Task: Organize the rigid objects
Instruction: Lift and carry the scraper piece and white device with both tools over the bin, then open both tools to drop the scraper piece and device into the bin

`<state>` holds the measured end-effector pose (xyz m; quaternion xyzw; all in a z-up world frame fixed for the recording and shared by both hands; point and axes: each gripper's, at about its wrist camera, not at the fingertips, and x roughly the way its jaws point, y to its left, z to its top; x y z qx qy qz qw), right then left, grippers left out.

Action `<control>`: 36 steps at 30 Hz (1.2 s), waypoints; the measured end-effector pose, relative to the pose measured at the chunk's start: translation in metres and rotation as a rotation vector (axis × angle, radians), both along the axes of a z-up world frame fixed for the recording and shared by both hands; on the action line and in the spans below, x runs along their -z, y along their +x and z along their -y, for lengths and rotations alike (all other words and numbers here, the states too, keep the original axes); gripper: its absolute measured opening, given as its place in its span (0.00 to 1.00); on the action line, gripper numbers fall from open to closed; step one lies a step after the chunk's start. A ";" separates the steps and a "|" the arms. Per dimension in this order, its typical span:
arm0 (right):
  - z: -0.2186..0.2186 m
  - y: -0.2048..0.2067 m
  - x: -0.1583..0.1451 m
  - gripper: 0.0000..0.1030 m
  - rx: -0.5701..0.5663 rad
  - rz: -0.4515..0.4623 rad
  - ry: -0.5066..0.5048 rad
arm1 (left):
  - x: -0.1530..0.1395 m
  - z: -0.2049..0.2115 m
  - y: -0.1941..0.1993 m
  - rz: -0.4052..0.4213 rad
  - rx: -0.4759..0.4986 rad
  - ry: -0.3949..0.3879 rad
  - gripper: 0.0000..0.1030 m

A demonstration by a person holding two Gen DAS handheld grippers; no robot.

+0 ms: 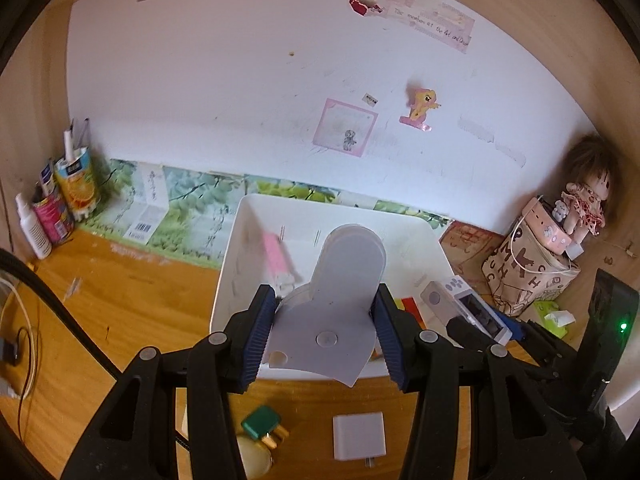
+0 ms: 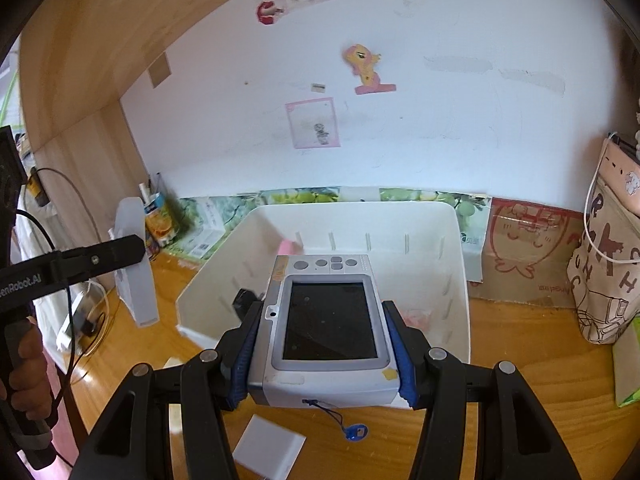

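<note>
At the wooden desk's (image 1: pixel 120 304) far left corner we see drink cartons and a white bottle (image 1: pixel 34 228) against the wall; the boards between them and the white plastic bin (image 1: pixel 228 280) lie open. Our left gripper (image 1: pixel 326 320) has its jaws partly spread and pressed on a flat pale-grey plastic piece with a rounded top (image 1: pixel 340 292), held above the bin's near rim. A pink object (image 1: pixel 274 258) lies blurred inside the bin. Near the desk's front edge sit a green plug with brass pins (image 1: pixel 262 428) and a white square charger (image 1: pixel 359 436), partly cut off by the fingers. Our right gripper (image 2: pixel 324 356) clamps a grey handheld device with a dark screen (image 2: pixel 330 320) over the bin's near wall. A patterned fabric bag (image 2: pixel 604 280) crowds the right edge.
</note>
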<state>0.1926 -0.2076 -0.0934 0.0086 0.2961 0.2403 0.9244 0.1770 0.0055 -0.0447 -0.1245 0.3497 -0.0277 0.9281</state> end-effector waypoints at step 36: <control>0.009 0.033 0.012 0.73 0.102 -0.057 0.106 | 0.012 -0.005 0.049 -0.040 -0.038 0.002 0.76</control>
